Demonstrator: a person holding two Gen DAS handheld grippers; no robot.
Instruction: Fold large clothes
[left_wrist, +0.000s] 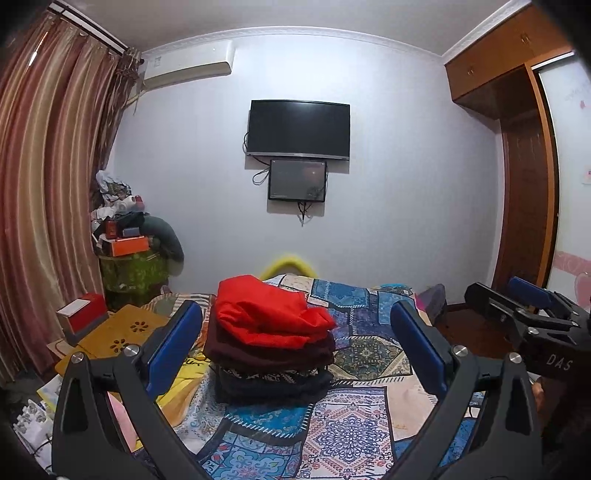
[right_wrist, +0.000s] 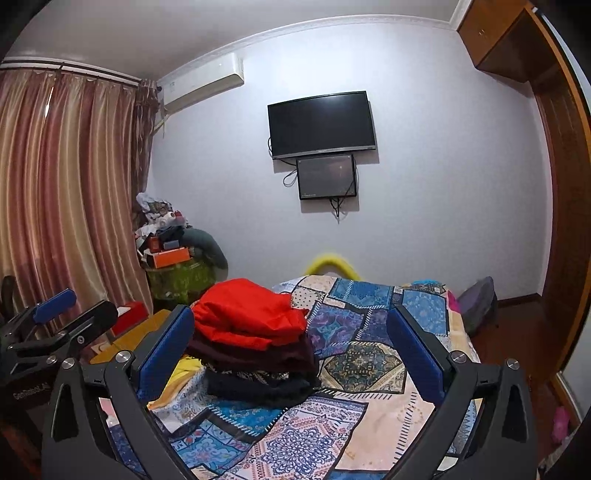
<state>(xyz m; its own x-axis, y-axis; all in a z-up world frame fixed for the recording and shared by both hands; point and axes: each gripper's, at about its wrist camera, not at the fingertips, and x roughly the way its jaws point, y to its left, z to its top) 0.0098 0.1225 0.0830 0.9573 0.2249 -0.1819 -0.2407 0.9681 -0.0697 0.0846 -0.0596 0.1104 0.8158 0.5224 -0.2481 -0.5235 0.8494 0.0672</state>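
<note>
Left wrist view: your folded stack (left_wrist: 271, 350), red on top of perhaps three darker garments, sits on the bedspread (left_wrist: 354, 417); both the left gripper (left_wrist: 295, 347) and right gripper (right_wrist: 291, 350) are spread apart, holding nothing.

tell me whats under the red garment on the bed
The red garment tops a folded stack: a maroon piece beneath it, then a black-and-white patterned layer, then a dark one on the quilt. Only their folded edges show; the rest is covered.

Stack of folded clothes (left_wrist: 271, 343) blocks bed's left-middle. Patchwork bedspread (left_wrist: 373, 354) right of the stack and in front of it lies bare, passable. Left bedside crowded: yellow lap desk (left_wrist: 125, 332), red box (left_wrist: 79, 314). Left gripper (left_wrist: 295, 347) and right gripper (right_wrist: 291, 347) both spread wide, above the near bed edge.
</note>
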